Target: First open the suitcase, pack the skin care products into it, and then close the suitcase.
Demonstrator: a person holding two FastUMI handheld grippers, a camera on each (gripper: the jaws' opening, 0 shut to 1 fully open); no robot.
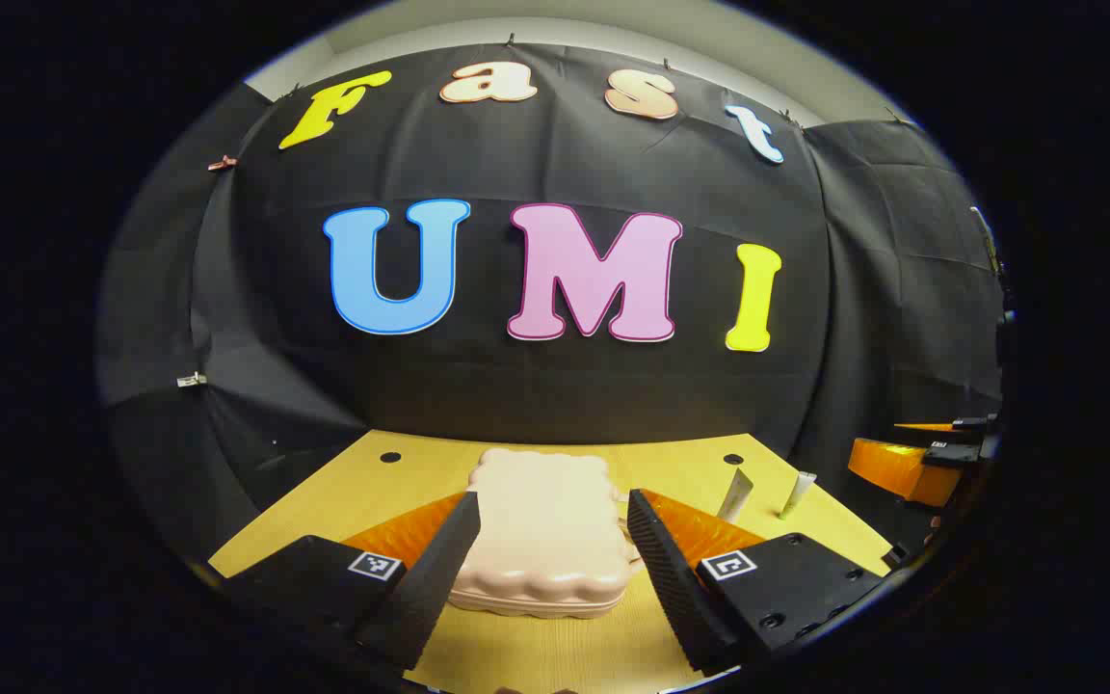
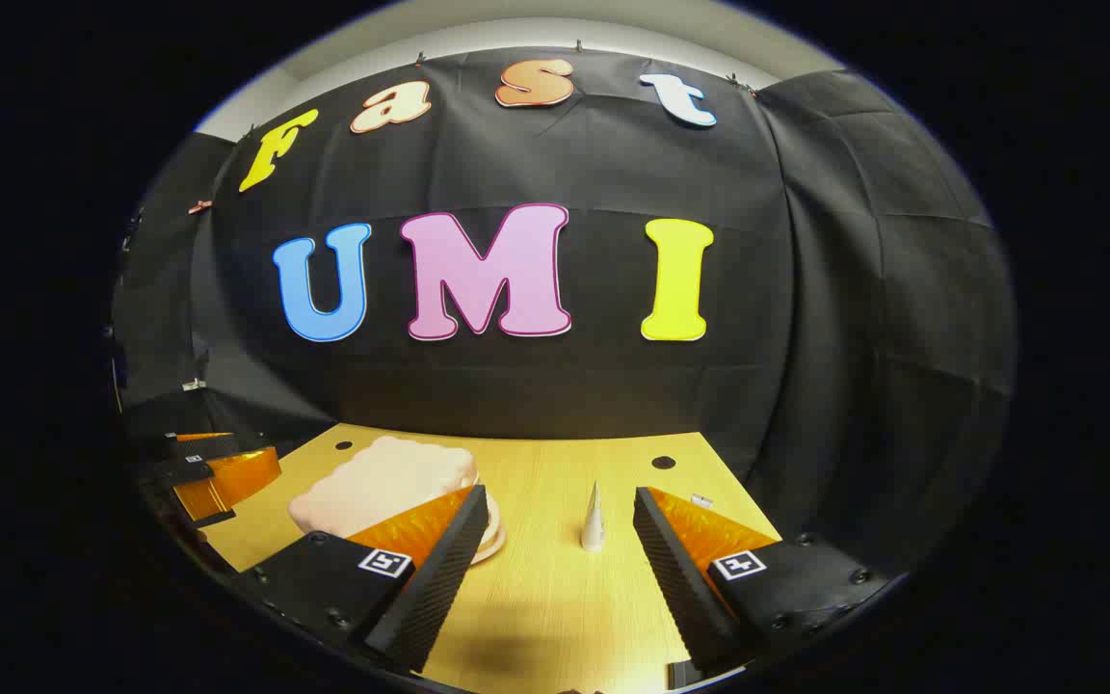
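While the tabletop [image 1: 324,501] spreads wide and pale under both cameras, I judge that I am at the very first step: the pink suitcase [image 1: 545,540] lies flat and closed near the middle. My left claw [image 1: 551,549] hangs spread wide just above it, fingers either side, touching nothing. My right claw [image 2: 560,554] is equally wide and empty, aimed at a small white tube [image 2: 594,520] standing upright; a second tube [image 1: 798,493] stands beside it. Next I need an edge or latch to lift the lid.
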